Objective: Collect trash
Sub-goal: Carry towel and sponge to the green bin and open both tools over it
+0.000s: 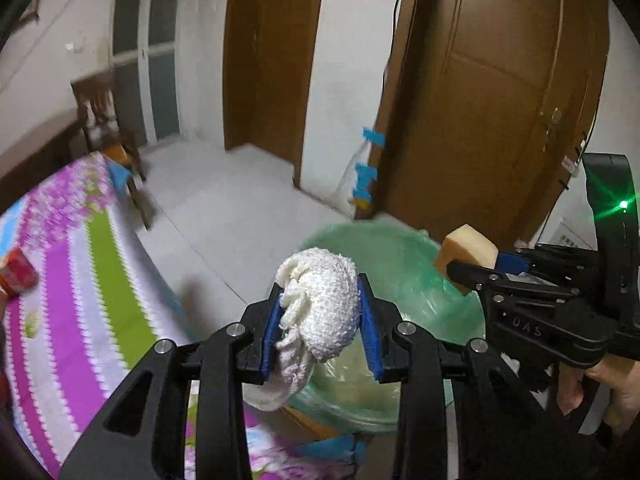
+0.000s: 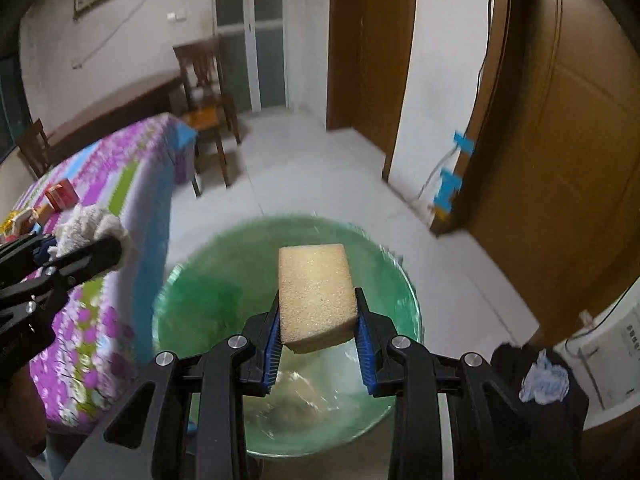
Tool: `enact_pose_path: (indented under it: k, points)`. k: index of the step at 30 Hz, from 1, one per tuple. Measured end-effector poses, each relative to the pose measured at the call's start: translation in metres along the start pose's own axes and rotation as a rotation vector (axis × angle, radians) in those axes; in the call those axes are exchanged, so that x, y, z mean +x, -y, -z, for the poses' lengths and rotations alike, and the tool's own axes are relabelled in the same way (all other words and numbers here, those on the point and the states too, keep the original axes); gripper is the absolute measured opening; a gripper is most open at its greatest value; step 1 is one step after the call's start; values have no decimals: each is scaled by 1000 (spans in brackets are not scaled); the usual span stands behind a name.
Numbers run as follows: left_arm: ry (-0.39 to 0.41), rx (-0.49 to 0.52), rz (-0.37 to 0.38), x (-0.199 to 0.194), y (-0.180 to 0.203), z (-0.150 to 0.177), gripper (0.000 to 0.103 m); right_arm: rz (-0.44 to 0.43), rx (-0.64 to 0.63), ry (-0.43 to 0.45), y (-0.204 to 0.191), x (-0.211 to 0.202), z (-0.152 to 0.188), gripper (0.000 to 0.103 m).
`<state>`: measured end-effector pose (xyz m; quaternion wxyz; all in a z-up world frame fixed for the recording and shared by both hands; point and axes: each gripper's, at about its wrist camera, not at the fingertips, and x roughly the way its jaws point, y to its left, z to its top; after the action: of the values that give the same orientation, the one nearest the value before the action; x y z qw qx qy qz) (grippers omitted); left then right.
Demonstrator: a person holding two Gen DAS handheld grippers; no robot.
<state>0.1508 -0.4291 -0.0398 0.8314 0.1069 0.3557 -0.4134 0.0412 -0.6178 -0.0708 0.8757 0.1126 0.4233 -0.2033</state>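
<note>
Over bin (image 2: 192,288): sponge (image 2: 314,296) lengthwise, prob. fwd

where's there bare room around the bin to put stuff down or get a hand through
Bare floor lies between the chair, the doors and the bin. The bin's mouth is open below the sponge and cloth. The tablecloth crowds its left, with boxes at the far end.

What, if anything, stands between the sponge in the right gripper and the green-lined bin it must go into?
Nothing visible. The sponge hangs in the right gripper directly above the open mouth of the bin.
</note>
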Motion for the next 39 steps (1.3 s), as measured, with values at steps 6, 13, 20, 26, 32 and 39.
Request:
enact_pose_path:
  k: [6, 13, 20, 26, 32, 39]
  points:
    - [-118, -5, 6, 47, 1, 0, 33, -18, 6, -92, 5, 40, 6, 33]
    - [-168, 13, 3, 61, 3, 5, 34, -29, 28, -132, 6, 70, 5, 33]
    - [-180, 11, 1, 64, 7, 6, 47, -37, 40, -128, 11, 73, 9, 37]
    - [-159, 5, -17, 59, 5, 4, 68, -38, 67, -96, 23, 61, 12, 58]
    - [-148, 10, -18, 50, 4, 6, 68, -22, 58, -54, 22, 41, 14, 58]
    - [-84, 52, -45, 1, -7, 19, 68, -16, -18, 216, -20, -37, 29, 78]
